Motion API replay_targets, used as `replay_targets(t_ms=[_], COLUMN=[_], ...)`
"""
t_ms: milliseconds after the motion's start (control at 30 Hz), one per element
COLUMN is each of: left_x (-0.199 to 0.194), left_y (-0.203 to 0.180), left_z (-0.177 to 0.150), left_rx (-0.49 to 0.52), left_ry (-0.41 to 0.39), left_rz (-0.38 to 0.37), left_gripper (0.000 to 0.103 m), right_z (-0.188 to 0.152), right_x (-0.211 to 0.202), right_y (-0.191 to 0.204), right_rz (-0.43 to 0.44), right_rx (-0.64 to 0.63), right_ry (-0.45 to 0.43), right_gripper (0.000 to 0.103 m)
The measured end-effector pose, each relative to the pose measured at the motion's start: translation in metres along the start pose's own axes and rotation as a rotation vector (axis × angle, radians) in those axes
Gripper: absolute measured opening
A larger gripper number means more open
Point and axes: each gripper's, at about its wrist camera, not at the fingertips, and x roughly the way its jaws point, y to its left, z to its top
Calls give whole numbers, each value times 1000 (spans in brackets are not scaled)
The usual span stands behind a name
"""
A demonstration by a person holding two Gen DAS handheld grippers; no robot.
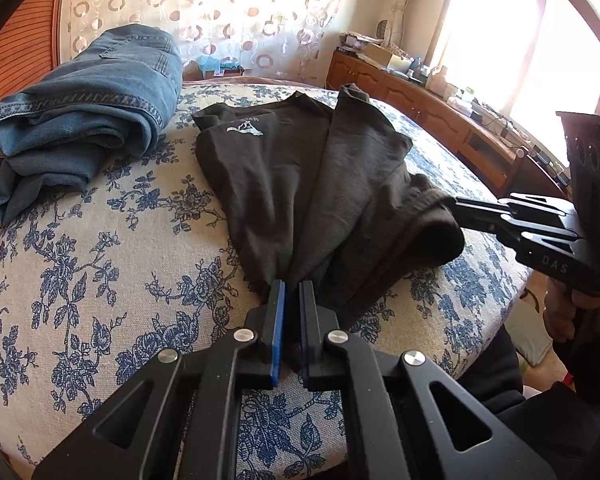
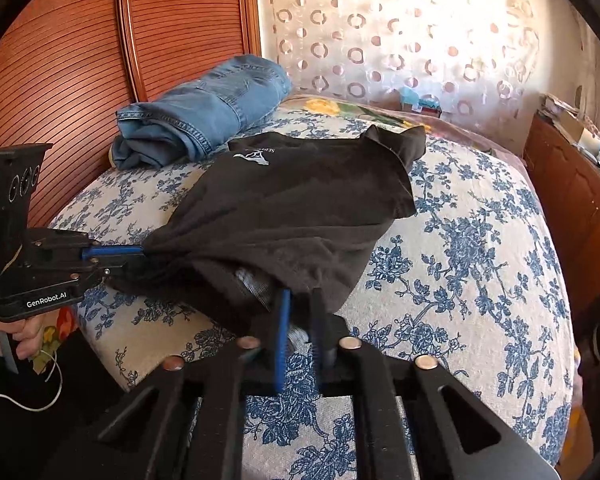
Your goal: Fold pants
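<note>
Black pants (image 1: pixel 300 168) with a small white logo lie partly folded on the bed, and also show in the right wrist view (image 2: pixel 300 208). My left gripper (image 1: pixel 291 286) is shut on a bunched near edge of the pants; from the right wrist it appears at the left (image 2: pixel 140 254), pinching that same edge. My right gripper (image 2: pixel 300 300) is shut on the thick folded end of the pants, where a grey inner band shows. In the left wrist view the right gripper (image 1: pixel 450 202) comes in from the right and bites that rolled end.
Folded blue jeans (image 1: pixel 92 96) (image 2: pixel 204 112) lie at the far left of the blue-flowered bed cover (image 1: pixel 100 260). A slatted wooden panel (image 2: pixel 80 60) stands behind them. A cluttered wooden cabinet (image 1: pixel 420 96) runs along the right under the window. A person's hand (image 2: pixel 16 336) holds each gripper.
</note>
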Motion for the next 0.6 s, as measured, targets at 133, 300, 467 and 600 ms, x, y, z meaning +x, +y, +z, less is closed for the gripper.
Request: replay_targets(t_ms=[133, 300, 467, 600], left_x=[-1, -1, -1, -2], left_y=[0, 0, 1, 1], left_z=[0, 0, -1, -1], left_rx=[-3, -3, -8, -11], left_ry=[0, -2, -2, -6], left_rz=[-2, 0, 0, -2], left_gripper=[6, 6, 6, 6], right_z=[-4, -12, -23, -30], right_x=[-7, -26, -34, -34], right_y=[-3, -6, -7, -13], right_rz=[7, 30, 61, 72], right_rx=[12, 25, 34, 63], right_ry=[-15, -22, 13, 44], right_gripper=[1, 1, 1, 1])
